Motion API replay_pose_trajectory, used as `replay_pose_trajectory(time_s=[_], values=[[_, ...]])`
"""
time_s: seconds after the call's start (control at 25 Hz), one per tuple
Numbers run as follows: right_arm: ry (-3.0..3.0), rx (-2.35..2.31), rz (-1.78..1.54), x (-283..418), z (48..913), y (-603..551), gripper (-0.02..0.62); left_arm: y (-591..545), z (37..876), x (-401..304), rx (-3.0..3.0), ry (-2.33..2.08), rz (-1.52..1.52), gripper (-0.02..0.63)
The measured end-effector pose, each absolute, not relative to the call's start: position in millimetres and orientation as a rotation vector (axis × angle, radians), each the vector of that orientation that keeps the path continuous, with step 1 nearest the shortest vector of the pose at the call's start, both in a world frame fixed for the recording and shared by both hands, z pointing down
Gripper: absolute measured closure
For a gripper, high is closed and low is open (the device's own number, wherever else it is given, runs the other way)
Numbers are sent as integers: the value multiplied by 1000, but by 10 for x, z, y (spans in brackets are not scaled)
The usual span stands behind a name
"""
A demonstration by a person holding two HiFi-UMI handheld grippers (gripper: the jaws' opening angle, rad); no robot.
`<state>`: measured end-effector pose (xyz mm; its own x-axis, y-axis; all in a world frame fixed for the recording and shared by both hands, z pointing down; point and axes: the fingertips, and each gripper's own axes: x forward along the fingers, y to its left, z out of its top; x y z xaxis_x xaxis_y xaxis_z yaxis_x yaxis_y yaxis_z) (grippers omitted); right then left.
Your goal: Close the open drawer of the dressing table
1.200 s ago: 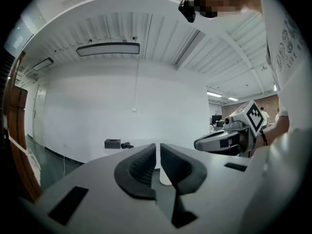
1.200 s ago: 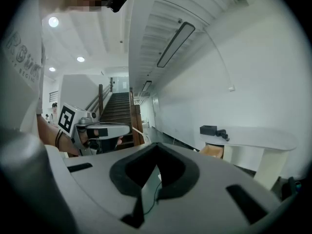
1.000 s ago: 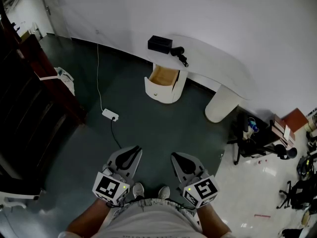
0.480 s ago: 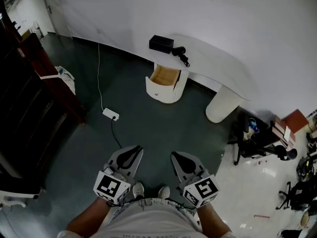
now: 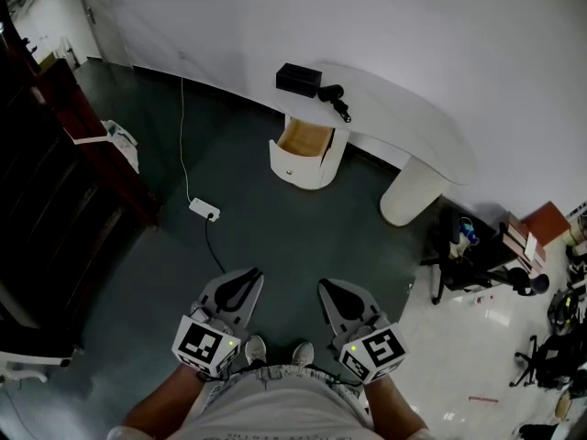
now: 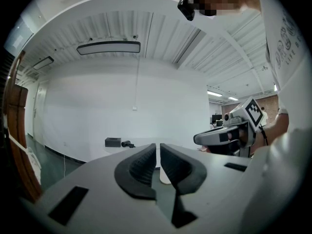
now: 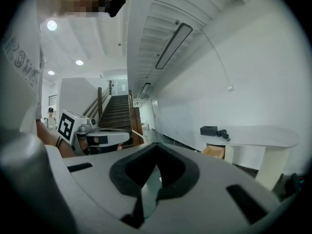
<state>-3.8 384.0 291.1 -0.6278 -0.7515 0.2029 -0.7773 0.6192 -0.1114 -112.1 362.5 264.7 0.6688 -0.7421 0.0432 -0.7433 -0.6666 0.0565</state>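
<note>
The white dressing table (image 5: pixel 413 122) stands against the far wall, well away from me. Its rounded drawer (image 5: pixel 303 143) is pulled out and shows a wooden inside. A black box (image 5: pixel 298 79) and a dark hair dryer (image 5: pixel 333 100) lie on the top. My left gripper (image 5: pixel 240 288) and right gripper (image 5: pixel 336 298) are held low in front of my body, both shut and empty. In the left gripper view the gripper (image 6: pixel 158 148) points level at the table (image 6: pixel 139 143). The right gripper view has the gripper (image 7: pixel 156 146) with the drawer (image 7: pixel 213 151) far off to its right.
A white power strip (image 5: pixel 204 213) with its cable lies on the dark floor between me and the table. Dark wooden stairs (image 5: pixel 55 181) run along the left. A black chair (image 5: pixel 463 264) and clutter stand at the right, beside the table's thick white leg (image 5: pixel 410 195).
</note>
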Motion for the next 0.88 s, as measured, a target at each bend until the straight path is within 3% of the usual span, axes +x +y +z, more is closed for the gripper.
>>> replay_pose_trajectory(time_s=[0.88], values=[[-2717,1294,297,-55,2895,3893,534,3699,2685,-1143,2795,-1256,27,565]])
